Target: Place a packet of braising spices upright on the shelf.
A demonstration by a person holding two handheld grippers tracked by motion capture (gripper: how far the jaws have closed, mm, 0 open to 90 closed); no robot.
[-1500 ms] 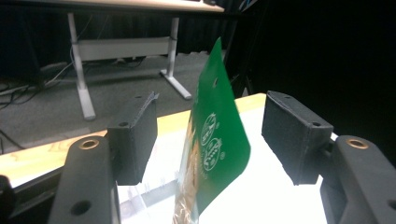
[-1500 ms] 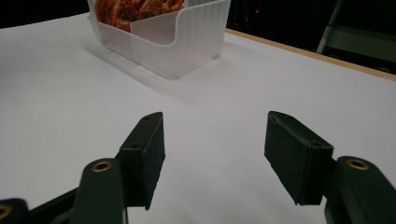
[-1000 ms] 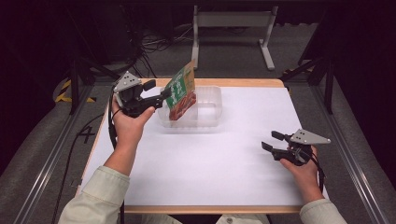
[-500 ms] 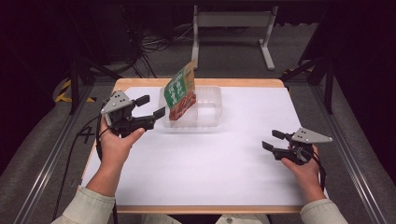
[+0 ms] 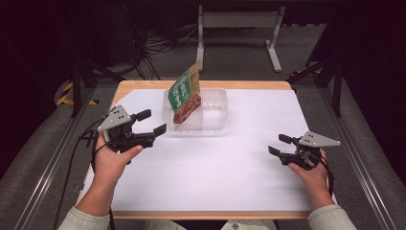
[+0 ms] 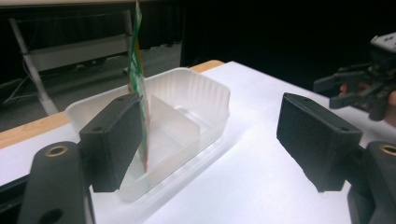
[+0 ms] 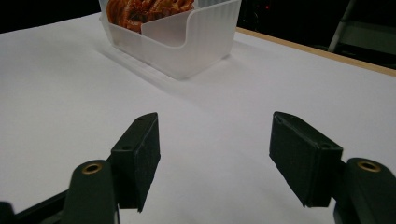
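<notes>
moved: my left claw (image 5: 152, 122) has pulled back from the snack packet (image 5: 186, 94), jaws just opened wider, nothing between them | right claw (image 5: 276, 145) open, empty, low over the counter (image 5: 230, 172) | packet: stands tilted in the clear tray (image 5: 216, 111), long axis upward | packet lies ahead-right of left claw, the nearer one

The tray (image 5: 213, 112) sits on the table (image 5: 249, 163) toward its far edge. The packet (image 5: 186, 93) stands in the tray's left compartment, leaning. The left gripper (image 5: 152, 122) lies just left of the tray, apart from it. The right gripper (image 5: 277, 145) lies well right of the tray and nearer the person.
</notes>
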